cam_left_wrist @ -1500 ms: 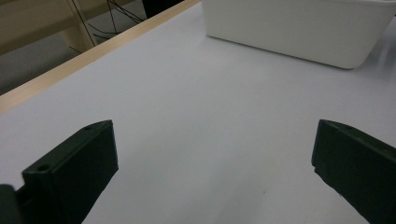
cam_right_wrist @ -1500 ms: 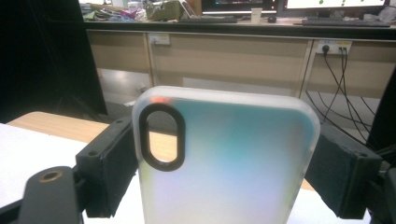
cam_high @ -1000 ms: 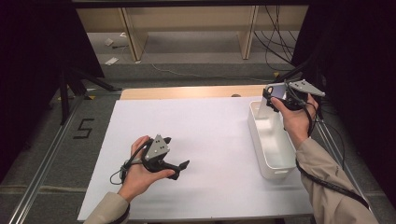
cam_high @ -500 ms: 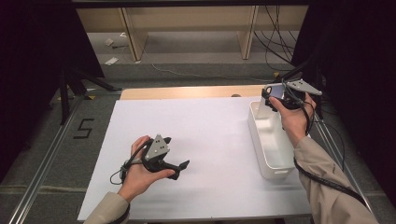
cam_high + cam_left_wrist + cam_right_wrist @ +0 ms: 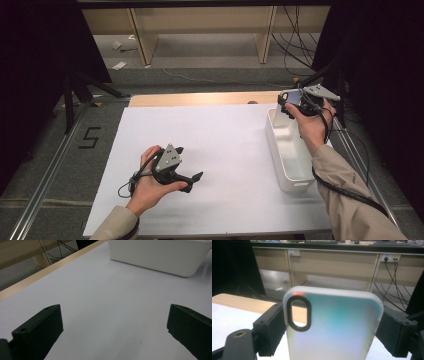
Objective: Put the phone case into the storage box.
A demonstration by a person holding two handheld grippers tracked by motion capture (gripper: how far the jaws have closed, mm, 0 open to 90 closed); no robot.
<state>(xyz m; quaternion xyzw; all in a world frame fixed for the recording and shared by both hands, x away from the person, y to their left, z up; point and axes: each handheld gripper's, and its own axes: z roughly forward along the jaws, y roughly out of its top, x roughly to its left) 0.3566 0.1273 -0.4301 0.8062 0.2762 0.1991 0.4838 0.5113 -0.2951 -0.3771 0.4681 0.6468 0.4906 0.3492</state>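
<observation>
Item: phone case [image 5: 332, 327], clamped in our right gripper [image 5: 292, 106] above the far end of the white bin [image 5: 280, 160].

We hold the case by its two long edges, long axis upright and pointing away from the jaws; the bin lies just below. The case is frosted, translucent, faintly iridescent, with a dark-rimmed oval camera cutout. Our left gripper [image 5: 192, 181] rests well apart on the white table [image 5: 225, 140], jaws apart and holding nothing.
</observation>
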